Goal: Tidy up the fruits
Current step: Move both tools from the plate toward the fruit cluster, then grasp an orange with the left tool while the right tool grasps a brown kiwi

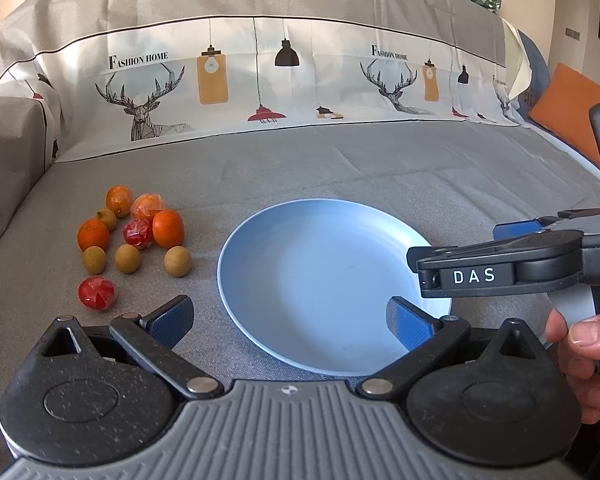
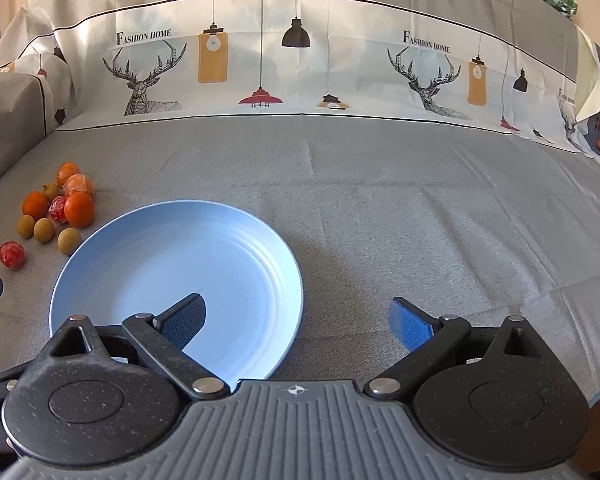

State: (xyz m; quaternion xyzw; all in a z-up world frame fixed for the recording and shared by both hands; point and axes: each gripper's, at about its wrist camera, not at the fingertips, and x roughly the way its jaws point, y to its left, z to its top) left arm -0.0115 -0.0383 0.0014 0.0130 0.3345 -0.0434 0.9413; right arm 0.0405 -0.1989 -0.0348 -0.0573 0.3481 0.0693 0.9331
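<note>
Two hand-held grippers, left [image 1: 290,320] and right [image 2: 298,320], jaws wide apart, empty, above blue plate [image 1: 320,248].

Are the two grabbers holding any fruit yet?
No. The left gripper and right gripper are both open and empty. The fruits lie beside the plate.

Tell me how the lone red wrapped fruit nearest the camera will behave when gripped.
The red fruit looks round, so a nudge would probably roll it across the cloth. Its shiny crinkled wrap may slip between the pads. It seems small and likely light.
</note>
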